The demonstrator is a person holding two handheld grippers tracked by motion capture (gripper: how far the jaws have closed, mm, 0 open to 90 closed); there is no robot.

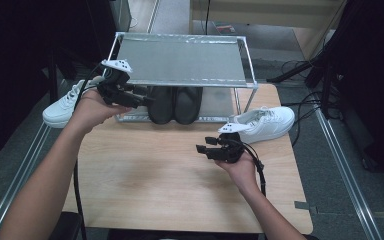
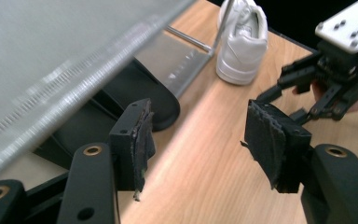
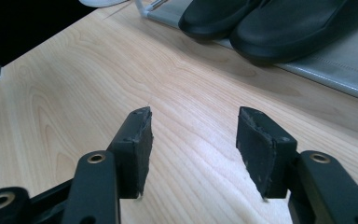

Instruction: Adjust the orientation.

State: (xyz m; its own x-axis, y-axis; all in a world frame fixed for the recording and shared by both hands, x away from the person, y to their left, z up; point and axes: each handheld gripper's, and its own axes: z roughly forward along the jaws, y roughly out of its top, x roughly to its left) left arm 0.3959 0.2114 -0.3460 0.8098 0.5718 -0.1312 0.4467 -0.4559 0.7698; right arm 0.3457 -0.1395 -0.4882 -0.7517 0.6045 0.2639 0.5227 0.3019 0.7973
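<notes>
A: My left gripper gapes, nothing in it; right gripper likewise, over bare table.
B: Shoes?
A: Black pair on the rack bottom shelf, heels hidden under the top. White sneakers flank the rack.

High view overhead, gripper views low, close – all share black shoes

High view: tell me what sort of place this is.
Probably a recording setup in a lab or workshop, not a home. A small wooden table carries a metal shoe rack with black shoes on its lower shelf; loose cables and floor rails surround it.
</notes>
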